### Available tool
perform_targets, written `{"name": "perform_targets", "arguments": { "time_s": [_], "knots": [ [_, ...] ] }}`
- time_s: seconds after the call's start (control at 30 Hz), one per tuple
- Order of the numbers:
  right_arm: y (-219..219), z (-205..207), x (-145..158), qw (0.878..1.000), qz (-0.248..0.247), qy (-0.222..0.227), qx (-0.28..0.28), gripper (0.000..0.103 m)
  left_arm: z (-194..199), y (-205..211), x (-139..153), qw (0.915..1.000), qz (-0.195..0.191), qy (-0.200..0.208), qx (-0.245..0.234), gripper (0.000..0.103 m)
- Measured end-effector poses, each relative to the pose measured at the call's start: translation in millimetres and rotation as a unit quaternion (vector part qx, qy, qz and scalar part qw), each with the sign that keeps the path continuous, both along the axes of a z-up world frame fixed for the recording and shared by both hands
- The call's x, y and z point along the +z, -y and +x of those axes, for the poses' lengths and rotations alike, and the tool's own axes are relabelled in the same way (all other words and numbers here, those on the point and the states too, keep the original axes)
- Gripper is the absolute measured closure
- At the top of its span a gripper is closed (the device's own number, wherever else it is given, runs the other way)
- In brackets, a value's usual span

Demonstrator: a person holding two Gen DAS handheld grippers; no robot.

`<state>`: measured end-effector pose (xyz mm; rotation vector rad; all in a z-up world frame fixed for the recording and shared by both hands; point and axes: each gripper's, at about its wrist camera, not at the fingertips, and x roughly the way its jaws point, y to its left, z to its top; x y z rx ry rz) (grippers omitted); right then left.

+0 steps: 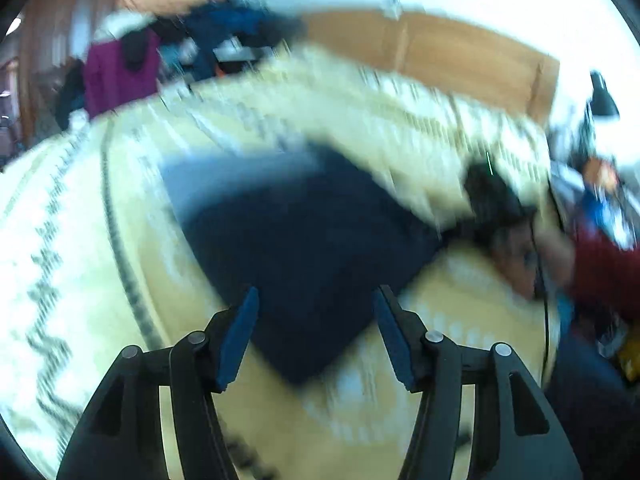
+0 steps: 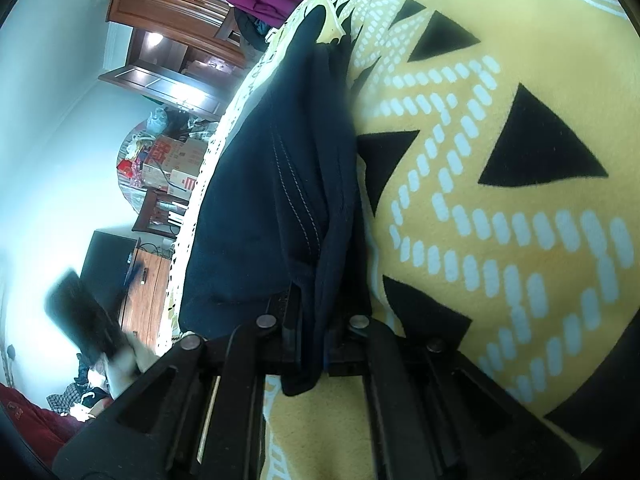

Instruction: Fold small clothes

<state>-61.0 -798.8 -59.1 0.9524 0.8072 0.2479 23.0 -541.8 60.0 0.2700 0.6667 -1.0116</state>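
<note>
A small dark navy garment [image 1: 304, 248] lies folded on the yellow patterned blanket [image 1: 80, 240]; the left wrist view is blurred by motion. My left gripper [image 1: 316, 300] hovers over the garment's near corner, its blue-padded fingers [image 1: 240, 336] wide apart with nothing between them. At the garment's far right edge in that view sits the other gripper [image 1: 492, 196], held by a hand. In the right wrist view, turned sideways, my right gripper [image 2: 320, 320] is shut on the folded edge of the navy garment [image 2: 280, 184], with cloth hanging past the fingers.
The blanket [image 2: 500, 160] has black triangles and white dashes. A pile of clothes [image 1: 168, 52] with a purple piece lies at the bed's far side before a wooden headboard [image 1: 460, 52]. A wooden wardrobe [image 2: 168, 4], a cluttered table [image 2: 160, 160], and a red sleeve [image 1: 608, 268] are also visible.
</note>
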Motion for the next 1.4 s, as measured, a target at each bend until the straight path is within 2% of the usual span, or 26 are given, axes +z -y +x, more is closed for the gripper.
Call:
{"name": "perform_targets", "arguments": {
  "time_s": [0.1,0.17,0.27,0.3,0.33,0.37,0.4,0.43,0.5,0.6,0.7,0.8,0.83,0.87,0.9,0.93,1.0,1.03,1.1,1.2,1.27,1.4],
  "knots": [
    [-0.3,-1.5,0.7,1.000,0.000,0.002,0.000,0.100,47.0,34.6,11.6,0.9989,0.004,0.042,0.021,0.028],
    [0.0,-2.5,1.1,1.000,0.001,0.002,0.000,0.100,88.6,57.2,3.4,0.9981,0.018,0.042,0.042,0.028],
    [1.0,-3.9,0.6,1.000,0.004,0.006,0.000,0.100,153.0,89.3,-32.8,0.9911,0.088,0.032,0.095,0.030],
    [1.9,-4.1,0.1,1.000,0.006,0.007,-0.001,0.100,172.8,95.7,-58.9,0.9870,0.120,0.004,0.107,0.020],
    [2.5,-4.2,-0.7,1.000,0.008,0.007,-0.001,0.100,191.0,97.9,-88.2,0.9832,0.135,-0.059,0.108,0.016],
    [3.0,-4.1,-0.8,1.000,0.009,0.007,0.000,0.100,202.4,96.0,-100.7,0.9811,0.121,-0.102,0.112,0.010],
    [3.2,-4.2,-0.7,1.000,0.009,0.007,0.000,0.100,210.5,90.6,-99.6,0.9810,0.102,-0.119,0.115,0.008],
    [3.5,-4.6,-0.5,1.000,0.009,0.007,0.000,0.100,212.4,91.3,-97.4,0.9794,0.109,-0.125,0.115,0.008],
    [3.9,-5.5,0.0,1.000,0.010,0.006,-0.002,0.100,204.1,94.2,-88.4,0.9806,0.125,-0.099,0.114,0.010],
    [1.6,-8.7,4.6,1.000,-0.003,0.003,-0.011,0.099,182.6,74.9,-65.8,0.9810,0.105,-0.095,0.132,0.018],
    [-16.4,-14.7,25.7,0.996,-0.083,-0.016,-0.026,0.094,140.7,39.5,-45.0,0.9828,0.081,-0.087,0.141,0.016],
    [-34.2,-26.3,42.0,0.990,-0.129,-0.038,-0.045,0.078,95.7,8.4,-37.8,0.9816,0.089,-0.093,0.141,0.012],
    [-41.2,-32.9,49.0,0.987,-0.144,-0.045,-0.053,0.067,81.0,-2.2,-38.0,0.9806,0.095,-0.098,0.141,0.012],
    [-49.9,-40.6,58.3,0.982,-0.170,-0.051,-0.060,0.054,66.7,-12.5,-38.0,0.9785,0.101,-0.105,0.146,0.012],
    [-58.5,-47.6,67.0,0.976,-0.200,-0.057,-0.064,0.046,52.5,-23.2,-38.6,0.9760,0.102,-0.118,0.152,0.012],
    [-73.2,-57.2,79.8,0.964,-0.249,-0.069,-0.065,0.033,38.6,-32.4,-38.2,0.9740,0.101,-0.128,0.156,0.011],
    [-95.1,-69.9,97.3,0.948,-0.306,-0.070,-0.053,0.032,9.4,-43.4,-36.2,0.9732,0.102,-0.134,0.157,0.006],
    [-108.7,-76.9,106.2,0.939,-0.334,-0.070,-0.042,0.028,-1.8,-46.0,-34.8,0.9726,0.105,-0.134,0.158,0.005],
    [-137.3,-93.1,125.2,0.913,-0.402,-0.064,-0.033,0.018,-17.8,-49.3,-32.7,0.9734,0.107,-0.129,0.156,0.002],
    [-163.5,-115.4,147.7,0.890,-0.451,-0.041,-0.041,0.008,-35.2,-57.6,-14.2,0.9769,0.087,-0.111,0.160,0.000],
    [-174.7,-130.4,165.6,0.879,-0.474,-0.023,-0.056,0.002,-42.3,-61.8,12.1,0.9807,0.055,-0.090,0.165,0.000],
    [-197.2,-149.0,214.5,0.841,-0.533,0.039,-0.086,0.000,-57.3,-68.0,72.1,0.9856,0.000,-0.035,0.165,0.000]
  ]
}}
